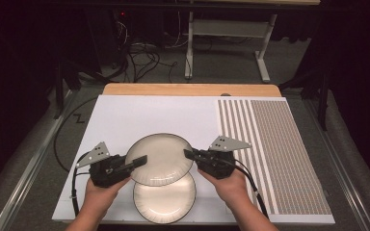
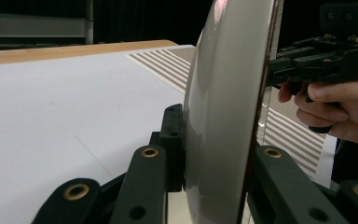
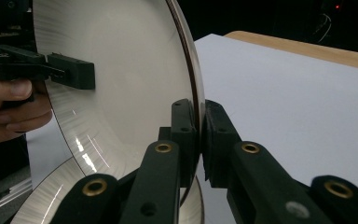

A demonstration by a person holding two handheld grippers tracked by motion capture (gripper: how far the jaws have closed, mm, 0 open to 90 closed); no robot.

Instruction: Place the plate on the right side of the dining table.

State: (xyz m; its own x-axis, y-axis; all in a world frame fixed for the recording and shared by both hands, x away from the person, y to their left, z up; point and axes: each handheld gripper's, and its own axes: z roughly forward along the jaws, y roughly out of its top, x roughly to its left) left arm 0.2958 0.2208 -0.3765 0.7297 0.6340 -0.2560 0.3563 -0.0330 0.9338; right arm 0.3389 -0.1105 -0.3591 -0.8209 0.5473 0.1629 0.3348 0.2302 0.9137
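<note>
High view has one wooden table (image 1: 192, 89) at the far edge, mostly covered by one big white sheet (image 1: 139, 115), and on the right side of that there's one mat printed with fine grey and white stripes (image 1: 279, 154). Next size down: two round cream ceramic plates with thin dark rims. The upper plate (image 1: 160, 160) is held off the sheet, and it overlaps the far edge of the lower plate (image 1: 164, 198), which sits flat near the person's edge of the sheet. Then two black handheld grippers, one per hand, each with a grey three-cornered plate on top and a cable trailing off. The left gripper (image 1: 138, 162) bites the upper plate's left rim and the right gripper (image 1: 191, 155) bites its right rim, so the plate hangs between them. In the left gripper view the jaws are pinched right onto the rim of that plate (image 2: 223, 116), one jaw on each face, with the other gripper (image 2: 279, 74) and the hand holding it at the far side. Right gripper view is the same deal: both jaws pressed tight against the rim of the held plate (image 3: 121, 93), the left gripper (image 3: 86, 74) clamped on the opposite edge, and a sliver of the lower plate (image 3: 51, 196) underneath.
</note>
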